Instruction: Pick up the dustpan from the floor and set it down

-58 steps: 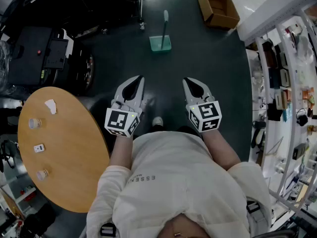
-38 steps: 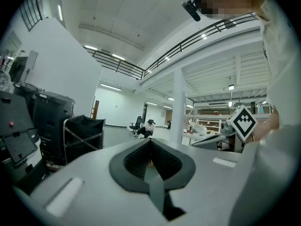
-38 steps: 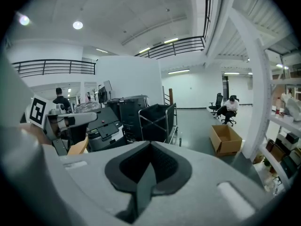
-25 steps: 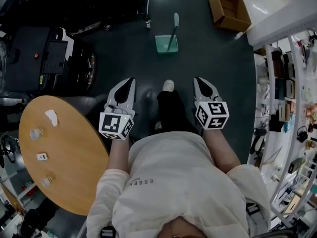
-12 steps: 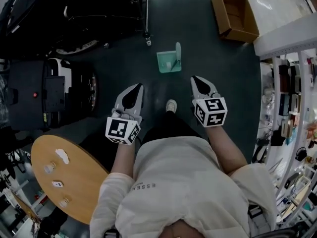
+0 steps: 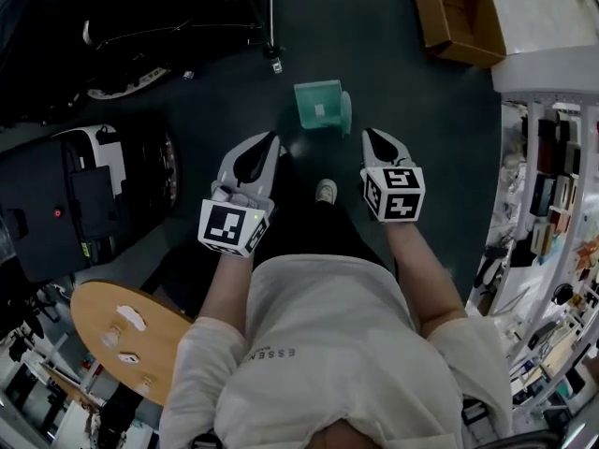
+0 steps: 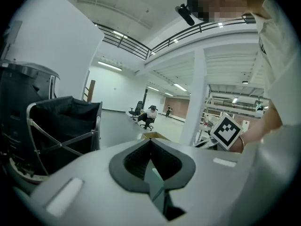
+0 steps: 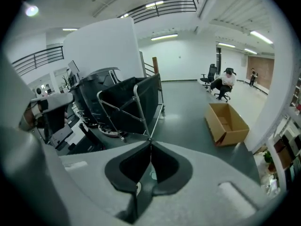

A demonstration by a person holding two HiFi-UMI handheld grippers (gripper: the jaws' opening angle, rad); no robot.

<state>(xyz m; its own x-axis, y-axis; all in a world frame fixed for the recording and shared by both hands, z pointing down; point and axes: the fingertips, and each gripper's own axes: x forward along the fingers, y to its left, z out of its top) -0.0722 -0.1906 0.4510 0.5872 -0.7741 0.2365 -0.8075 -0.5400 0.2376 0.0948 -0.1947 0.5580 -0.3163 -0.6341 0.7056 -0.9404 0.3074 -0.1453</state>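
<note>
The teal dustpan (image 6: 319,104) sits on the dark floor (image 6: 421,129) just ahead of both grippers, untouched. The left gripper (image 6: 270,138) and right gripper (image 6: 369,133) hang either side of the person's shoe (image 6: 326,191), each with jaws closed together on nothing

Person is wearing a loose white tee (image 6: 328,344) with small dark chest print, sleeves ending near the elbows, dark trousers (image 6: 314,237) and a pale shoe (image 6: 326,191). Left gripper (image 6: 271,138) and right gripper (image 6: 369,134) are showing light grey shells and black fingers (image 8: 127,166), each carrying a black-and-white marker cube (image 6: 229,227).
</note>
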